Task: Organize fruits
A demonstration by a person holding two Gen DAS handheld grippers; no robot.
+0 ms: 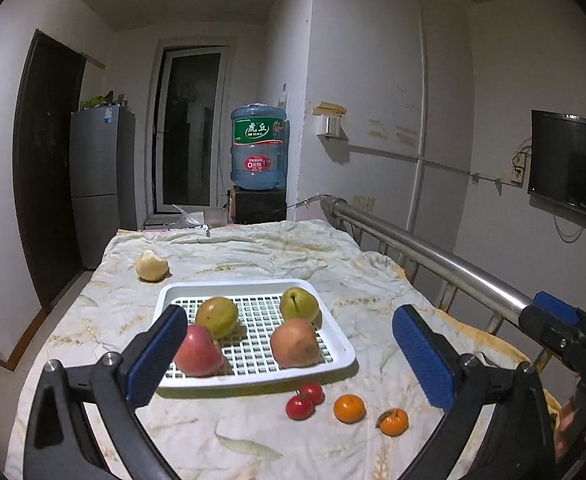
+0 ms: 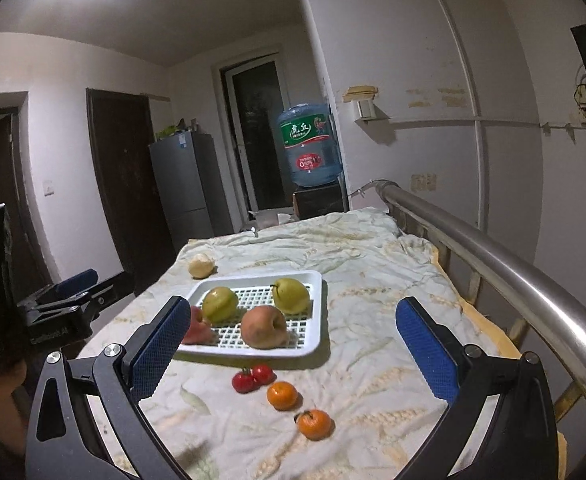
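Observation:
A white slotted tray (image 1: 333, 336) (image 2: 313, 316) sits on the bed. It holds two yellow-green pears (image 1: 217, 316) (image 1: 299, 304) and two red apples (image 1: 197, 352) (image 1: 295, 343). In front of it lie two small red fruits (image 1: 304, 400) (image 2: 251, 377) and two mandarins (image 1: 349, 408) (image 1: 393, 422) (image 2: 282, 395) (image 2: 314, 424). A pale pear (image 1: 151, 266) (image 2: 201, 265) lies behind the tray on the left. My left gripper (image 1: 293, 354) is open and empty above the near tray edge. My right gripper (image 2: 289, 344) is open and empty above the loose fruits.
The bed is covered by a pale leaf-print sheet (image 1: 253, 252). A steel bed rail (image 1: 433, 256) (image 2: 493, 252) runs along the right side. A water jug (image 1: 257, 148), a fridge (image 1: 101, 184) and dark doors stand beyond the bed.

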